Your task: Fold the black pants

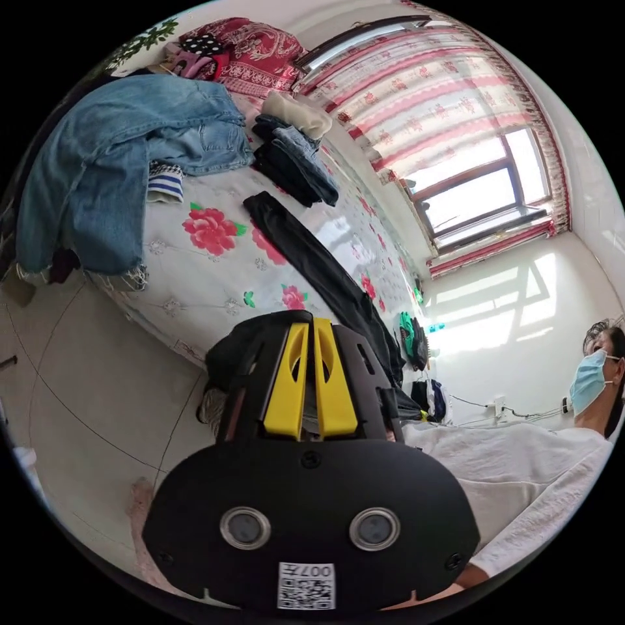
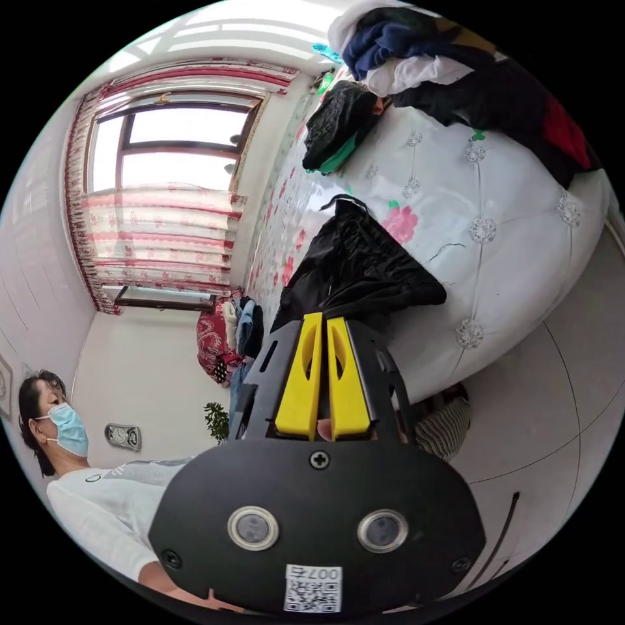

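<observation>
Left gripper view: left gripper (image 1: 311, 325) jaws pressed together at black pants (image 1: 312, 260) waist end, pants strung out long across the flowered bed (image 1: 195, 273), prob. kept taut for the fold; right gripper (image 2: 323, 322) jaws also together on bunched black cloth at bed's edge.

Home bedroom. Bed (image 1: 215, 273) covered by white quilted spread with red flowers. Clothes heaped on bed: blue jeans (image 1: 117, 156), folded stack (image 1: 293, 156), dark pile (image 2: 456, 71). Beyond bed, window (image 2: 176, 143) hung with pink-patterned curtain (image 1: 443, 97). Beside bed, tiled floor (image 2: 553, 416).
</observation>
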### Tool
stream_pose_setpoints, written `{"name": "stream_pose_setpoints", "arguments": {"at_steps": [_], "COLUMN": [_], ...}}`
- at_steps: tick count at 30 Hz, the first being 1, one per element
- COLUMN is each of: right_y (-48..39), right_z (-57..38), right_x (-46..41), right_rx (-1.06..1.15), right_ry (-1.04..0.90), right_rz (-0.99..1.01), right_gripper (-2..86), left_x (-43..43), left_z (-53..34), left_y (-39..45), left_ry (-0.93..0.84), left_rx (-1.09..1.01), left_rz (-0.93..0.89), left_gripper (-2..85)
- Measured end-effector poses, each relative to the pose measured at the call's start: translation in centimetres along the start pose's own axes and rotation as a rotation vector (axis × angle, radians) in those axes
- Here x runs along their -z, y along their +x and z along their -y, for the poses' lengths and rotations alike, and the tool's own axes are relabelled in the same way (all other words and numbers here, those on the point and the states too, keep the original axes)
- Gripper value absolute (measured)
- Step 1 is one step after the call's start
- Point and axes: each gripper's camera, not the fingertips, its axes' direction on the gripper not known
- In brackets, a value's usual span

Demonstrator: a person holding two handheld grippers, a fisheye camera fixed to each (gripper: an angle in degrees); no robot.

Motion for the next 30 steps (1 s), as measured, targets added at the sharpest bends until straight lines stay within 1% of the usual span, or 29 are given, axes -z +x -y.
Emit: {"name": "stream_pose_setpoints", "arguments": {"at_steps": [4,6,11,14,16,18,19,21,23,24,27,30], "right_y": [-3.1,-4.6,-10.4,-15.0,-19.4,-22.1,-23.4,-25.0,-26.1,-26.7,-26.3,-23.7], "right_z": [0.1,0.5,3.7,7.5,11.4,14.6,16.4,18.3,19.1,19.2,18.2,16.4], "right_x": [-1.1,-1.5,-3.9,-7.5,-12.2,-16.6,-19.4,-22.9,-25.1,-25.8,-26.3,-25.7], "right_rx": [0.030,0.042,0.115,0.160,0.230,0.254,0.259,0.268,0.266,0.284,0.328,0.313], "right_ry": [0.037,0.049,0.024,-0.028,-0.066,-0.080,-0.071,-0.063,-0.064,-0.057,-0.065,-0.099], "right_rz": [-0.089,-0.104,-0.184,-0.233,-0.300,-0.357,-0.382,-0.429,-0.484,-0.508,-0.603,-0.735], "right_gripper": [-0.3,-0.3,-0.2,0.0,0.3,1.0,1.8,2.8,3.8,4.4,5.7,7.1], "left_x": [0.2,-0.5,-4.0,-7.3,-10.1,-14.9,-16.2,-21.4,-23.8,-24.7,-26.4,-28.0], "left_z": [2.3,4.2,10.1,15.7,19.8,25.8,27.3,32.1,34.1,34.9,35.3,34.0], "left_y": [2.0,3.0,5.1,6.2,7.1,8.3,8.5,9.0,9.4,9.9,11.0,11.9], "left_ry": [0.051,0.071,0.044,0.018,0.014,0.009,0.000,-0.107,-0.145,-0.142,-0.146,-0.187], "left_rx": [-0.037,-0.040,-0.024,-0.001,-0.006,-0.044,-0.038,-0.037,-0.028,-0.073,-0.185,-0.281], "left_rz": [-0.026,-0.035,0.006,0.033,0.070,0.110,0.124,0.169,0.249,0.268,0.300,0.323], "left_gripper": [-1.0,-1.0,-0.9,-0.8,-0.5,1.1,2.0,6.2,6.3,6.2,6.5,6.1]}}
